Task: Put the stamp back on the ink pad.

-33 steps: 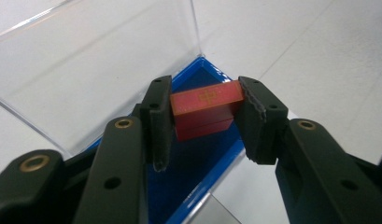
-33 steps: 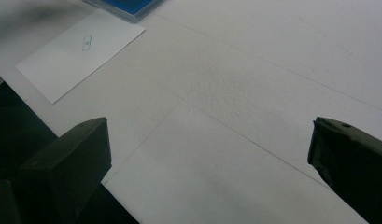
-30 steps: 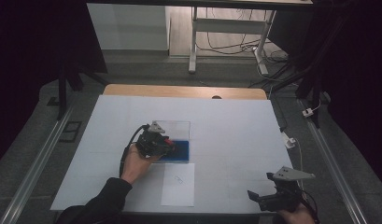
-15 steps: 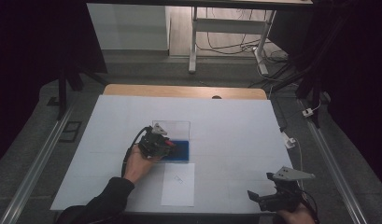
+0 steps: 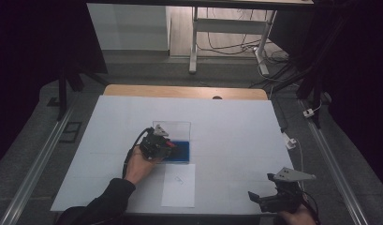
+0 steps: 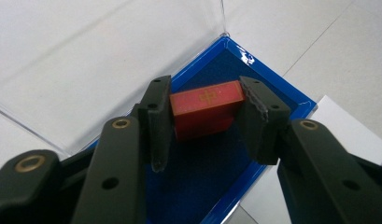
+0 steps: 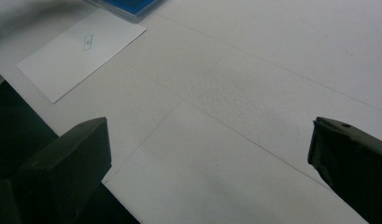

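Left gripper (image 6: 205, 123): we see its jaws clamped on a red block (image 6: 205, 109), one pad on each end face; the block bears a small gold mark on top.
Red block, place: held just above the dark blue floor of a blue tray (image 6: 272, 81), near the tray's middle; whether it touches the floor we cannot tell.
Blue tray: lies about mid-table on the white table cover (image 5: 226, 122); in the high view the left gripper (image 5: 168, 146) hangs over its left half.
Clear lid (image 5: 177, 127): a transparent panel stands at the tray's far edge, hinged or leaning, we cannot tell which; it walls off that side.
Paper sheet (image 5: 180, 185): a white sheet with a small printed mark lies just in front of the tray, nearer the person; its corner shows beside the tray in the left gripper view.
Right gripper (image 5: 261, 199): we find it at the table's near right corner, well apart from the tray, jaws spread wide with nothing between them; in its own view bare cover lies below.
Obstacles: the tray's raised rim and the clear lid enclose the block; nothing else stands close.
Change: compared with the earlier high views, we see the left hand (image 5: 140, 164) shifted only slightly over the tray; the right gripper has kept its place.
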The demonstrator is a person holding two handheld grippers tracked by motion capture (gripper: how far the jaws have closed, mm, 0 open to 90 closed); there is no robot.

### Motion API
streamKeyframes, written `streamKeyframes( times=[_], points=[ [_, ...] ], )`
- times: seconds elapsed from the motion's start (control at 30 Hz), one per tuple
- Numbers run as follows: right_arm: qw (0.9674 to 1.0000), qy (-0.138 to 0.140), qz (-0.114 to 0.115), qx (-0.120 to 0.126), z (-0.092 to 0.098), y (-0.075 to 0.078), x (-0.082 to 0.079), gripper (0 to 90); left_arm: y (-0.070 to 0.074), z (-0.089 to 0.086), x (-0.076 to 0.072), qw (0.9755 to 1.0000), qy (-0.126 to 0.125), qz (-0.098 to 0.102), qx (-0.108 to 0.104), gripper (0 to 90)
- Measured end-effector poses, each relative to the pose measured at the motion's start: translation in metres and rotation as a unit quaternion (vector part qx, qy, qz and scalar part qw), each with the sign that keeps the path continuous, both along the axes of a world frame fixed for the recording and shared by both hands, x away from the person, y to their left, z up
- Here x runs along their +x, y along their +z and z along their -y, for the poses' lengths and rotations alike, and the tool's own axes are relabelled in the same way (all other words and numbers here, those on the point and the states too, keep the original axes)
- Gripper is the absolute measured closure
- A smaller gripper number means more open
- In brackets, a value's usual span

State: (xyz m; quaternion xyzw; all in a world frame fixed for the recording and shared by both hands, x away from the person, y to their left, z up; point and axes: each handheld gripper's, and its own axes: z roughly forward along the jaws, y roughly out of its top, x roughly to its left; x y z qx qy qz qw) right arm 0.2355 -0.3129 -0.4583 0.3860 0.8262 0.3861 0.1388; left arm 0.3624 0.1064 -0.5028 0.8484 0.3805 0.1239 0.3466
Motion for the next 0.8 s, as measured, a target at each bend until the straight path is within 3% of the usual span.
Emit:
streamKeyframes(
  times=[0.47,0.8],
  points=[
    [1.0000,0.000,0.000,0.000,0.000,0.000,0.000,0.0,0.005,-0.001,0.000,0.9999,0.005,0.001,-0.012,44.2],
    [1.0000,-0.003,0.000,0.003,0.001,0.000,0.000,0.0,0.013,-0.001,-0.004,0.9996,0.002,0.006,-0.026,29.6]
  ],
)
